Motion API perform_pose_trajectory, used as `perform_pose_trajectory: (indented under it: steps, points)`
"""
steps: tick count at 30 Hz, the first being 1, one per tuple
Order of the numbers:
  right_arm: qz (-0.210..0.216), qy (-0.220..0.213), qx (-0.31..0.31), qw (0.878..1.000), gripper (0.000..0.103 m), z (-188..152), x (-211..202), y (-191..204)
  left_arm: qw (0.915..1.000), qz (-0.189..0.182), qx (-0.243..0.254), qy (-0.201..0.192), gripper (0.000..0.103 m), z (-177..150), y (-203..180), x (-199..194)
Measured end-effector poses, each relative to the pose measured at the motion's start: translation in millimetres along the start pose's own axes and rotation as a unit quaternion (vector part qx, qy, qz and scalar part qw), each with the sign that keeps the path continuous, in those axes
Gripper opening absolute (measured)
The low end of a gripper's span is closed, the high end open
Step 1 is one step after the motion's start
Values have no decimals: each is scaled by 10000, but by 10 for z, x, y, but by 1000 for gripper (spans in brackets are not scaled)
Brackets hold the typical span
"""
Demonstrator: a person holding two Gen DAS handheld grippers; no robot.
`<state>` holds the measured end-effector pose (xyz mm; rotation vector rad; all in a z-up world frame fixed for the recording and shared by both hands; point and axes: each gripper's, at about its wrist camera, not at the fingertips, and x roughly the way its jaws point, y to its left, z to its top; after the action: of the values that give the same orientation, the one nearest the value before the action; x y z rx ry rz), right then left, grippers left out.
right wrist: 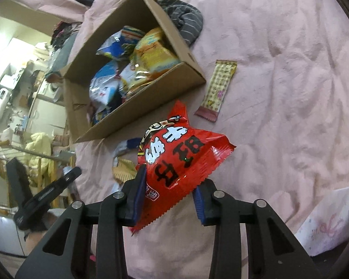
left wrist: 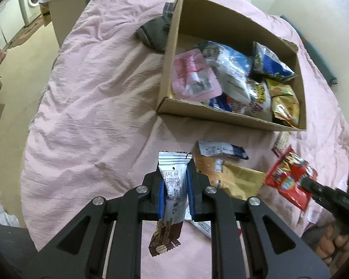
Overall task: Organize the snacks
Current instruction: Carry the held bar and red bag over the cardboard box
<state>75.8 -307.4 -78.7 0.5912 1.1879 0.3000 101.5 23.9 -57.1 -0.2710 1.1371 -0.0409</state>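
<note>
My left gripper has its jaws clenched on a slim silver-and-brown wafer bar wrapper, which hangs upright between the blue pads with its brown end dangling below them. My right gripper has its jaws clamped on a puffy red foil snack bag with white and black lettering, gripped at its lower crimped end and tilted up off the bed.

Just beyond the left jaws, a flat gold and orange packet and a small white-and-blue bar wrapper lie on the wrinkled pink bedspread, near the front wall of the open brown cardboard box. The box holds a heap of snack bags: pink, white-blue and yellow. A beige checked bar with a maroon end lies on the bedspread just beside the box's near corner. A grey striped cloth is bunched against the box's far side.
</note>
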Motion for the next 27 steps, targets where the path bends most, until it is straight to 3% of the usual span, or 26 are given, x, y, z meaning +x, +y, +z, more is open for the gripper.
perform_pose_trajectory:
  steps: [8, 15, 18, 22, 27]
  points:
    - [521, -287, -238, 9979, 37, -160, -226, 172, 9996, 211, 115, -147, 13, -21, 21, 18]
    - [1176, -1347, -636, 9818, 37, -157, -714, 372, 9992, 317, 59, -215, 13, -8, 76, 29]
    - [1546, -1741, -441, 9715, 37, -88, -892, 310, 9991, 326, 76, -268, 13, -6, 70, 15]
    - [2025, -1885, 13, 9610, 37, 87, -943, 158, 9988, 343, 134, -326, 13, -3, 61, -5]
    - [2145, -1915, 189, 9576, 37, 236, -918, 113, 9991, 250, 52, -341, 13, 25, 57, -61]
